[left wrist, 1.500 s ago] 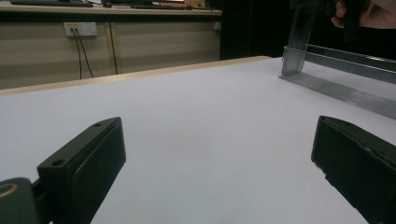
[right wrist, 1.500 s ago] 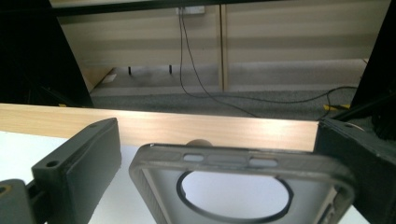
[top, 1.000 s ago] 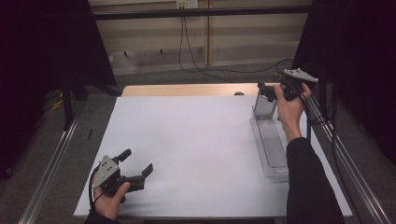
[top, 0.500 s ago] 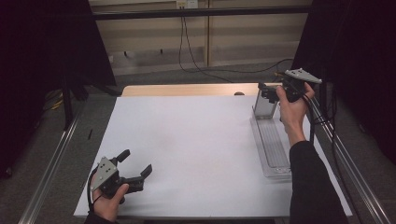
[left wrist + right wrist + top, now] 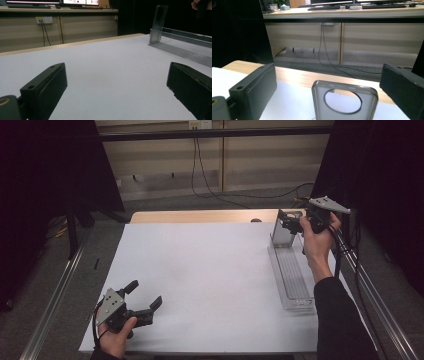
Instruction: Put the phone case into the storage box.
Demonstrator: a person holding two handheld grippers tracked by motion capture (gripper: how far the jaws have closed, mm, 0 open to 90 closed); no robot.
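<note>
A clear, smoky phone case [image 5: 283,233] with a round camera hole stands upright at the far end of a long transparent rack [image 5: 295,287] on the right of the white table. My right gripper [image 5: 286,221] hovers at the case's top edge, jaws open. In the right gripper view the case [image 5: 344,102] stands centred between the wide-apart jaws of that gripper [image 5: 327,75], slightly beyond them. My left gripper [image 5: 146,294] rests low at the near left corner, open and holding nothing. In the left gripper view its jaws [image 5: 116,82] frame bare tabletop, with the case [image 5: 158,23] and rack [image 5: 185,50] far off.
A white sheet [image 5: 210,270] covers the table, with a strip of bare wood [image 5: 200,216] along the far edge. Metal rails [image 5: 55,295] run down both sides. Cables [image 5: 200,165] hang on the wall behind, and dark curtains flank the table.
The right gripper has drifted very slightly to the right near the case's top. The left gripper has stayed where it was, still open.
</note>
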